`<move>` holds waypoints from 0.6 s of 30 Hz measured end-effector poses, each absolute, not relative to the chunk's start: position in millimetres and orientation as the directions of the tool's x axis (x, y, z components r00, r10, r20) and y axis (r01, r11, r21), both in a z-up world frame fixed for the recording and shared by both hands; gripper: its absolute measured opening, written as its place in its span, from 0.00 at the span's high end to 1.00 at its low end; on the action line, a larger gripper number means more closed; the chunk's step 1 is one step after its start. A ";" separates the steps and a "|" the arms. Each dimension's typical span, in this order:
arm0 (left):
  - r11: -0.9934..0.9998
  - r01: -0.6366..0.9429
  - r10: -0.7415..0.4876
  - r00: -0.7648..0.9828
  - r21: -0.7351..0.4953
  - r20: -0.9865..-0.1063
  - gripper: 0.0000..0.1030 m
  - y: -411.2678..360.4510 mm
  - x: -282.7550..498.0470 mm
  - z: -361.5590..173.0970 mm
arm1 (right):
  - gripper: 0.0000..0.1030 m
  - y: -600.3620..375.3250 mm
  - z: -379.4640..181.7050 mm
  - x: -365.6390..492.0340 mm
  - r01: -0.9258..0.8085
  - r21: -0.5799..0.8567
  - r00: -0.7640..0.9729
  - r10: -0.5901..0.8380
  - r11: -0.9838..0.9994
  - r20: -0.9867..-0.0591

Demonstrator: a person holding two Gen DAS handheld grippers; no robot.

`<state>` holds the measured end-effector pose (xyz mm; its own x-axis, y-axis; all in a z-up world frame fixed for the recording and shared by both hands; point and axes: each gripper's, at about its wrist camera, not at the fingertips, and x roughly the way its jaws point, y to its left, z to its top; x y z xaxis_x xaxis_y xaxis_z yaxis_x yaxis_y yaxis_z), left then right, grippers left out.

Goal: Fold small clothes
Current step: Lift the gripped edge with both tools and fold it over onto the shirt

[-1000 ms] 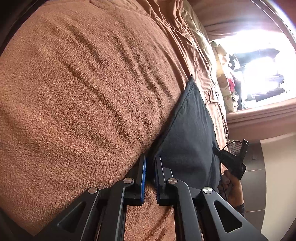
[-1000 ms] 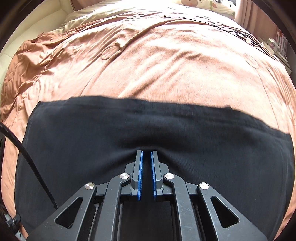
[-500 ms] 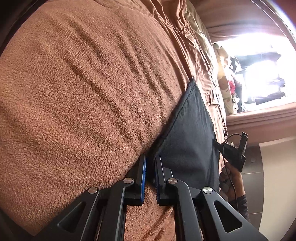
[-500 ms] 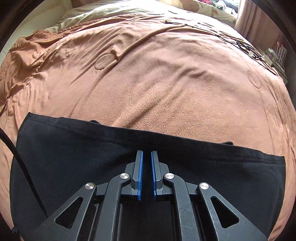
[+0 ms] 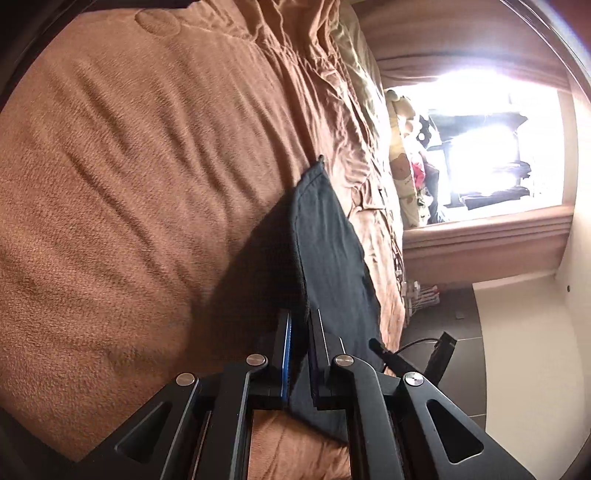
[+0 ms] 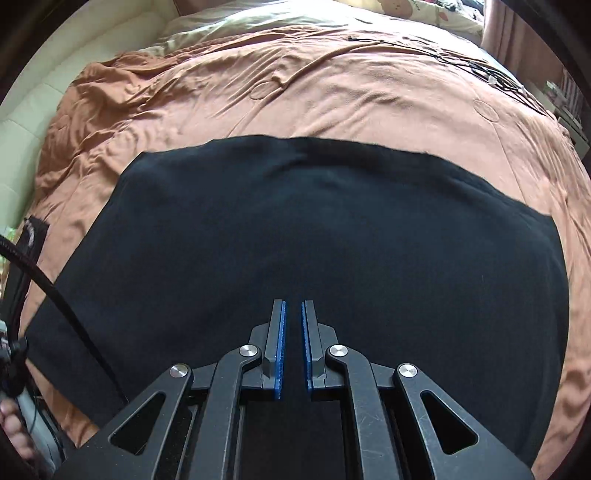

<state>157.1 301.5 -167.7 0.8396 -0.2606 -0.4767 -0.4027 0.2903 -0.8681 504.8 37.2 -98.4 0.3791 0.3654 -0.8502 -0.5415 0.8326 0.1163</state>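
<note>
A: Black garment [image 6: 314, 236], that's the thing. Where are the claws on it?

B: The left gripper [image 5: 299, 328] is pinched shut on one edge of it; the cloth runs between the blue pads [image 5: 285, 354] and away from the tips, lifted off the blanket with a shadow under it. The right gripper [image 6: 292, 332] has its jaws nearly together over the near edge of the same cloth; it looks clamped on it, though black on black hides the contact.

A: And further out?

B: The garment spreads flat and wide ahead of the right claw, its far edge running across the middle of the brown blanket [image 6: 351, 103].

A: The room?

B: The blanket covers a bed; a cream sheet [image 6: 236, 26] shows at the far edge, thin cables [image 6: 458, 62] trail over the far right corner. A bright window [image 5: 491, 147] with curtains lies beyond, and dark floor tiles [image 5: 454, 314] lie beside the bed.
</note>
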 end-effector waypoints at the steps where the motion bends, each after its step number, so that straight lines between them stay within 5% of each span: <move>1: 0.299 -0.392 -0.265 0.842 -0.870 -0.470 0.92 300.0 158.7 -161.7 | 0.95 34.4 -97.6 497.2 -0.550 0.124 0.374 0.377 0.826 -0.847; 18: 0.342 -0.179 -0.389 0.867 -0.923 -0.312 0.93 261.5 216.9 -73.2 | 0.94 -19.3 -122.9 431.4 -0.546 0.258 0.291 0.469 0.797 -0.834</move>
<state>216.9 261.5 -73.2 0.8667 -0.3888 -0.3125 -0.1794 0.3416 -0.9226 431.4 -19.3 -122.9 0.2907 0.4694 -0.8337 -0.5462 0.7969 0.2582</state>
